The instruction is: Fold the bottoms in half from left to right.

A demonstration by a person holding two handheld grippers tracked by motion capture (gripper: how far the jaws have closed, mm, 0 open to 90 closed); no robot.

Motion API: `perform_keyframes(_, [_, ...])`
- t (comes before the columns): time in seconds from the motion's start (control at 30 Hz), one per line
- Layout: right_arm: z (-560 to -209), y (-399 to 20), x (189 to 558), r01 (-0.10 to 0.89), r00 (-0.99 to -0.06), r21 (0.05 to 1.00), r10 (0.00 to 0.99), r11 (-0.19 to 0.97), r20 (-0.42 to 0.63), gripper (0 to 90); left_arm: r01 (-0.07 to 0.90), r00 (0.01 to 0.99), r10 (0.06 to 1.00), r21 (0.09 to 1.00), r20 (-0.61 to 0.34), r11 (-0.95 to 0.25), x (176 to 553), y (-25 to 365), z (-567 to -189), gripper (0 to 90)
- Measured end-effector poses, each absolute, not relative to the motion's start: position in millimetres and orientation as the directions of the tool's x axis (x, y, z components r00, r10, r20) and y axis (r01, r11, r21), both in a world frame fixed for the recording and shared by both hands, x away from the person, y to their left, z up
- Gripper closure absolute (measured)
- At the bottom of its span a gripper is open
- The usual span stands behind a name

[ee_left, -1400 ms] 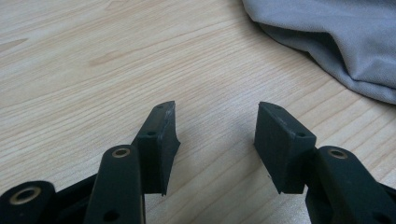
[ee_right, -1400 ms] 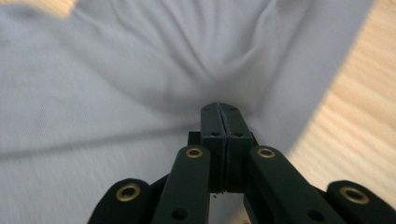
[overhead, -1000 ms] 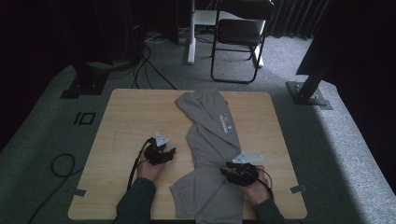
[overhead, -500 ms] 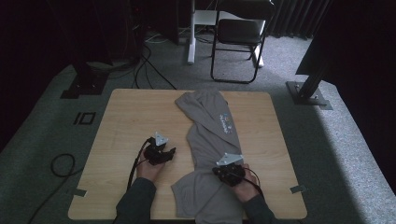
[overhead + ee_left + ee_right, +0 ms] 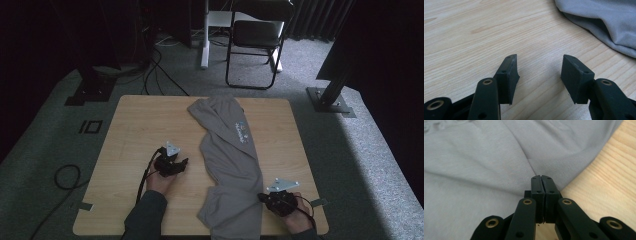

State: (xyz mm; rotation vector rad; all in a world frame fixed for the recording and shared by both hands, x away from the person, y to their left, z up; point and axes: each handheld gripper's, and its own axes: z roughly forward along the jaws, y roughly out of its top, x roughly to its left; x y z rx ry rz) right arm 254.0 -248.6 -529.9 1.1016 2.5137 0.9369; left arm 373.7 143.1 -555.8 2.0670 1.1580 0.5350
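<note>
Grey soft shirt crumpled on wood-grain table; right hand-held gripper pinching its edge, left hand-held gripper spread.

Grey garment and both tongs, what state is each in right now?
Grey garment: bunched lengthwise across the wooden table, near edge pinched.
Left tongs: open, over bare wood, apart from the garment.
Right tongs: shut on the garment's edge, creases radiating from the grip.

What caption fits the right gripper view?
Right gripper pinched shut on the grey shirt's edge beside the wooden table.
</note>
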Motion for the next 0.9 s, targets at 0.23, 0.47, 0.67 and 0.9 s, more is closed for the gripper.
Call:
perform_keyframes(0.23, [-521, -254, 254, 0.565, -0.689, 0.689, 0.719, 0.454, 0.091, 78.3, 0.563, 0.539, 0.842, 0.742, 0.005, -0.364, 371, 137, -555, 52.3])
perform_keyframes(0.47, [-519, -218, 271, 0.523, -0.733, 0.711, 0.673, 0.470, 0.095, 67.2, 0.486, 0.673, 0.738, 0.780, -0.045, -0.395, 355, 94, -539, 58.9])
perform_keyframes(0.67, [-522, -182, 289, 0.520, -0.767, 0.712, 0.624, 0.471, 0.147, 54.0, 0.439, 0.775, 0.628, 0.768, -0.062, -0.466, 352, 51, -536, 62.2])
perform_keyframes(0.9, [-531, -157, 301, 0.557, -0.779, 0.684, 0.582, 0.471, 0.234, 47.9, 0.470, 0.754, 0.657, 0.716, -0.022, -0.516, 365, 36, -550, 70.8])
